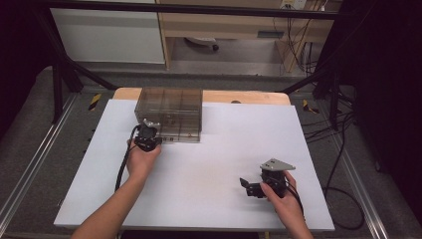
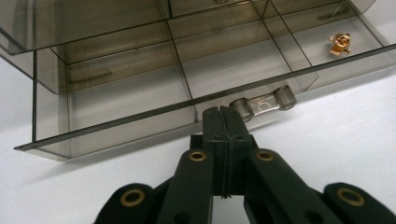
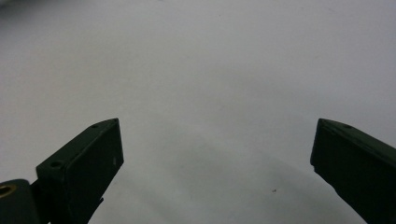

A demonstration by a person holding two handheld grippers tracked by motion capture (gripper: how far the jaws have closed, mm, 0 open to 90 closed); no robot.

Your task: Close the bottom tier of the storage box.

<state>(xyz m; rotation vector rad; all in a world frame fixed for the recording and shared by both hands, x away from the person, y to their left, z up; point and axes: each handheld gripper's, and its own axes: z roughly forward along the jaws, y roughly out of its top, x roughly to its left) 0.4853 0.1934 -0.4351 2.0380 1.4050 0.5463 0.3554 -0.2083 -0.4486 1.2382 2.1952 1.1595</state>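
The left gripper (image 2: 223, 112) has its jaws pressed together, their tips right at the front edge of the bottom drawer (image 2: 140, 93) of a smoky see-through drawer box (image 1: 171, 112), just beside the drawer's clear handle (image 2: 264, 102). The box stands at the far left of the white worktop (image 1: 224, 149), and the drawer sits partly pulled out. Whether the tips pinch the handle's end or merely touch the drawer front cannot be told.

The main risk is a slip: the handle is small, smooth and off to one side of the jaws, so a pull could slide off it. A pull at one end could also skew the drawer and jam it. The box looks light and nothing holds it, so it may drag across the worktop instead of letting the drawer move. A jerk could bounce the small gold trinket (image 2: 340, 44) out of its back compartment.

The right gripper (image 1: 251, 186) rests well apart on the bare worktop with its jaws wide apart, too far off to steady the box.
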